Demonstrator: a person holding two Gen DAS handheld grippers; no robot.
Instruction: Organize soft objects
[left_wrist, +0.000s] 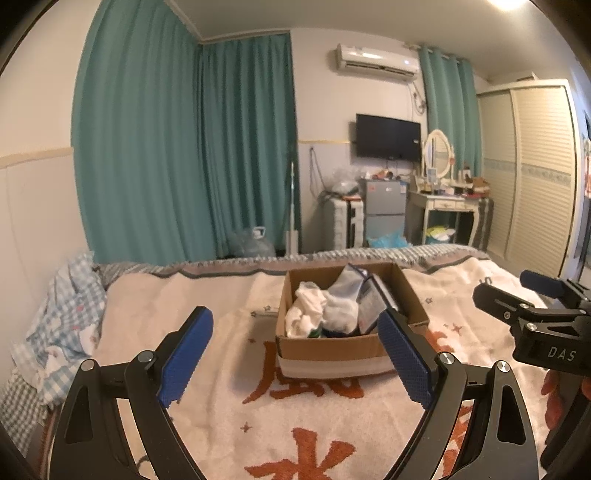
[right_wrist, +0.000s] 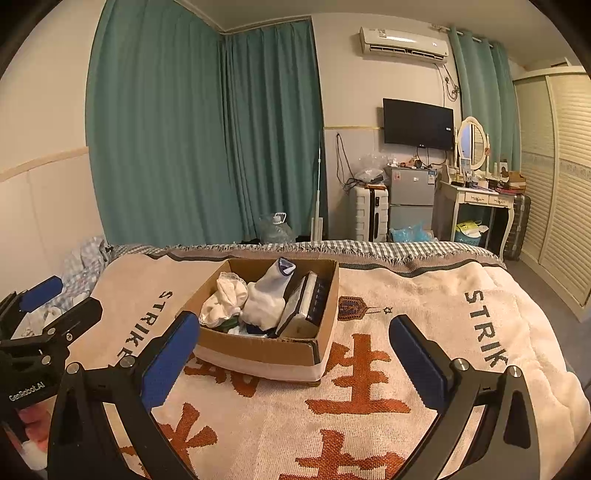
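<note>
A brown cardboard box (left_wrist: 332, 349) (right_wrist: 258, 349) stands on the cream blanket on the bed. Inside lie crumpled white socks (left_wrist: 304, 308) (right_wrist: 225, 299), a white and grey sock standing up (left_wrist: 345, 295) (right_wrist: 271, 295) and dark folded items on the right (left_wrist: 373, 299) (right_wrist: 306, 301). My left gripper (left_wrist: 295, 356) is open and empty, held above the blanket just in front of the box. My right gripper (right_wrist: 295, 358) is open and empty, in front of the box and to its right. Each gripper shows at the edge of the other's view.
A crumpled blue checked cloth (left_wrist: 70, 314) lies at the bed's left edge by the wall. Beyond the bed's far edge stand a water jug (right_wrist: 275, 229), a suitcase (right_wrist: 371, 212), a small fridge (right_wrist: 410, 195) and a dressing table (right_wrist: 476, 201). A wardrobe (right_wrist: 561, 184) is at the right.
</note>
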